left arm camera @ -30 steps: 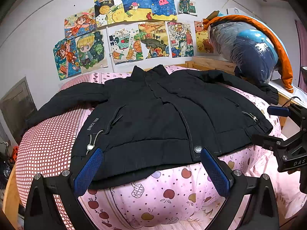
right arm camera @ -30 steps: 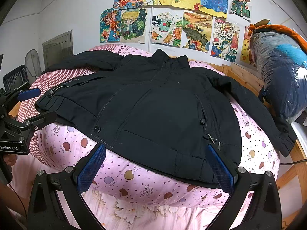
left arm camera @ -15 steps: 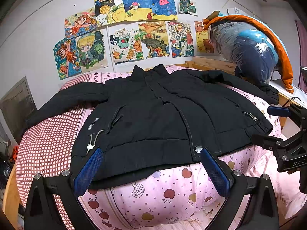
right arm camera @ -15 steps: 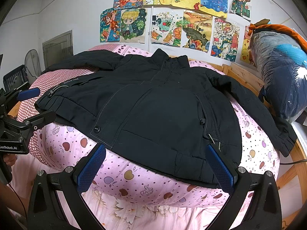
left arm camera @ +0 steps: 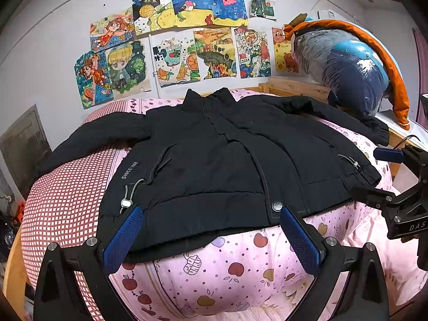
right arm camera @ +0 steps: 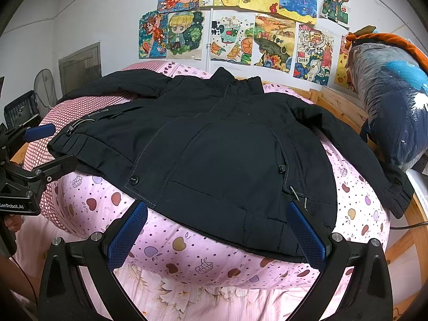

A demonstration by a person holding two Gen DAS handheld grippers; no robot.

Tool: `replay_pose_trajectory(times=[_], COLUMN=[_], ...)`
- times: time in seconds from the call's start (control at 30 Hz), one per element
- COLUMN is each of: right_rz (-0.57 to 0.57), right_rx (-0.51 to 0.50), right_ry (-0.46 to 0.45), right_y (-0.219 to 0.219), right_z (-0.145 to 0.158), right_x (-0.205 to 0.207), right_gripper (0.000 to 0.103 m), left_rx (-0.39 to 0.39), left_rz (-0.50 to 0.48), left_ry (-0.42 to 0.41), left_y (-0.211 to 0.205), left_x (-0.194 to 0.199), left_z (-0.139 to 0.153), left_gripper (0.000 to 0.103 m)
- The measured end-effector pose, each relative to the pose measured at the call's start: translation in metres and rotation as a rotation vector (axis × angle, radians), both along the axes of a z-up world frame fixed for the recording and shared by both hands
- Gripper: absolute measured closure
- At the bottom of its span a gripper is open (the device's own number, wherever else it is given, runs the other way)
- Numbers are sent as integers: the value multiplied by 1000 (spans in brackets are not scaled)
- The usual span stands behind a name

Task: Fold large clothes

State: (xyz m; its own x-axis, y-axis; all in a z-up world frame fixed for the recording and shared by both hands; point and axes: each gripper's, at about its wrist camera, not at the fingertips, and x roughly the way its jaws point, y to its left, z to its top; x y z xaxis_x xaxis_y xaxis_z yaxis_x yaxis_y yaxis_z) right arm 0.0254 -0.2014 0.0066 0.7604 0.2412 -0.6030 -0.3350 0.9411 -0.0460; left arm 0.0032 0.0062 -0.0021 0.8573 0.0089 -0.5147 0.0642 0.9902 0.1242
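Folding not started: black jacket (left arm camera: 214,155) lies spread flat, front up, sleeves out, on the bed (left arm camera: 227,262), left claw (left arm camera: 211,230) and right claw (right arm camera: 216,227) both open, empty, near hem.

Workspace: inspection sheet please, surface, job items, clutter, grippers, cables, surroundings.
Surface: bed with pink fruit-print quilt and red checked sheet.
Job's things: black jacket spread flat, front up, both sleeves out, not yet folded.
Clutter: nothing seen on the quilt.
Grippers: left hand-held gripper and right hand-held gripper open, at the hem, holding nothing.
Cables: black cable by the bed frame.
Surroundings: drawings on the wall, bagged bedding, fan, crate.
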Motion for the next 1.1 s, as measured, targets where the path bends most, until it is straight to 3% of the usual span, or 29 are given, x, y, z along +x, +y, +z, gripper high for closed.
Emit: replay_pose_trajectory(times=[0.53, 1.1], right_rz=[-31, -163], right_rx=[1, -12], right_ry=[29, 34], right_y=[-11, -27], right_z=[-8, 5], right_x=[6, 9], right_gripper=[1, 1], left_rx=[-26, -71], left_rz=[25, 40], left_ry=[61, 208], left_y=[7, 7], left_x=[9, 39], left_z=[-7, -1], left_gripper=[0, 0])
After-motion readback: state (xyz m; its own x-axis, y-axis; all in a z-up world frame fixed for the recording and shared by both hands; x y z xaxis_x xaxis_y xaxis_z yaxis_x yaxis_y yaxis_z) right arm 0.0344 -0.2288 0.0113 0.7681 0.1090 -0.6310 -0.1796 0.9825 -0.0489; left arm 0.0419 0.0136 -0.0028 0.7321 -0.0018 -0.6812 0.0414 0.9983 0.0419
